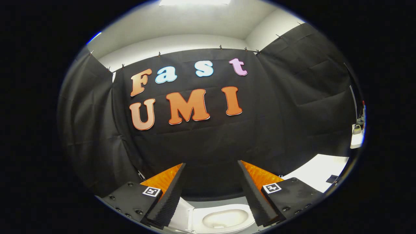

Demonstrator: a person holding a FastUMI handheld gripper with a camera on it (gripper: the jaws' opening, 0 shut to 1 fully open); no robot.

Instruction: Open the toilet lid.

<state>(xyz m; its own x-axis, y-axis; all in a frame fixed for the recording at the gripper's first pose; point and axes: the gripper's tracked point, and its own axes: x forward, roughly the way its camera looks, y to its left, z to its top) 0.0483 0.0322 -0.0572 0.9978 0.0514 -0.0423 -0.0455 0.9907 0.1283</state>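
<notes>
- I'm holding the tongs (211,195) high with the fingers (169,198) spread wide, nothing gripped.
- Below and between them sits the toilet bowl (226,218), open to view (so the toilet lid looks raised already, though I can't make it out against the dark cloth).
- Risk: dropping blind, a finger could knock the rim.
- Right, a white floor patch (321,172).

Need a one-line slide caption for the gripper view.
Open tool held empty above the toilet, bowl visible between its fingers, black cloth wall ahead.
</notes>
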